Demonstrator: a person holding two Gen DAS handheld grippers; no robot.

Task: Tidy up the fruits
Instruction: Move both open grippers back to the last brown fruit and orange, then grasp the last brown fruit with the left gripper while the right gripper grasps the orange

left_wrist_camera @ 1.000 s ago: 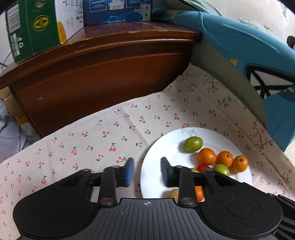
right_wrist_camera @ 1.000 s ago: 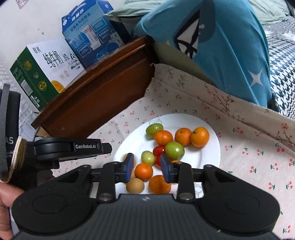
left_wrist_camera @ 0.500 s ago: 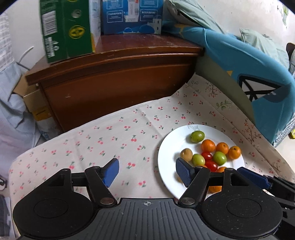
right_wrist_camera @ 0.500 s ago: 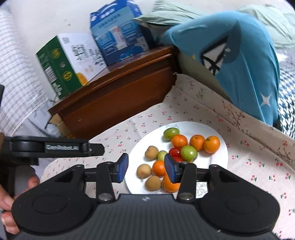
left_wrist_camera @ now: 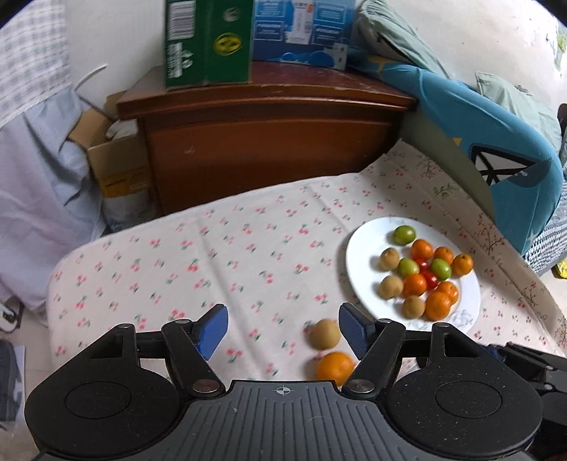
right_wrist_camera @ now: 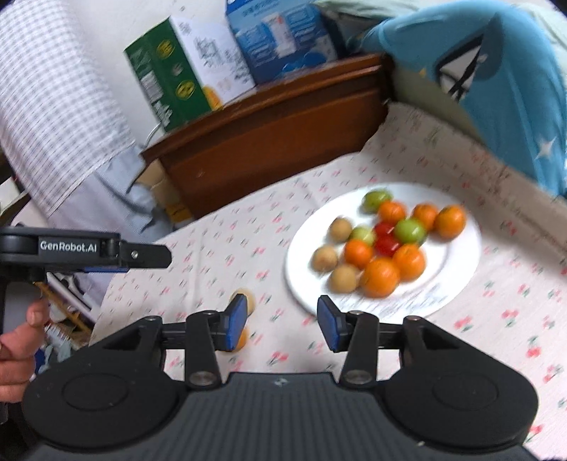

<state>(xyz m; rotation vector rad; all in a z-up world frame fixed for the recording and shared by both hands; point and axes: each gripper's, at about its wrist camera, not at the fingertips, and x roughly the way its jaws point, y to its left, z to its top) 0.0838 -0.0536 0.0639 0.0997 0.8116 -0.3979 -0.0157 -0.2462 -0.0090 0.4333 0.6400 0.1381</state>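
A white plate (left_wrist_camera: 361, 255) (right_wrist_camera: 457, 262) on the cherry-print cloth holds several oranges, green fruits, brown fruits and small red ones. Off the plate, a brown fruit (left_wrist_camera: 324, 333) (right_wrist_camera: 250, 301) and an orange (left_wrist_camera: 335, 367) (right_wrist_camera: 241, 341) lie on the cloth. My left gripper (left_wrist_camera: 283, 331) is open over the cloth left of the plate, with the loose brown fruit just inside its right finger and untouched. My right gripper (right_wrist_camera: 282, 326) is open and empty before the plate's near rim. Its left finger partly hides the two loose fruits.
A brown wooden cabinet (left_wrist_camera: 269, 142) stands behind the cloth with a green carton (left_wrist_camera: 209, 42) and a blue carton (left_wrist_camera: 301, 28) on top. A blue cushion (left_wrist_camera: 496, 142) leans at the right. A cardboard box (left_wrist_camera: 117, 166) sits left. A hand (right_wrist_camera: 17, 340) holds the left gripper.
Both grippers have drawn back from the plate, the left one also to the left. The left jaws have spread wide, the right ones a little. Two loose fruits on the cloth came into view.
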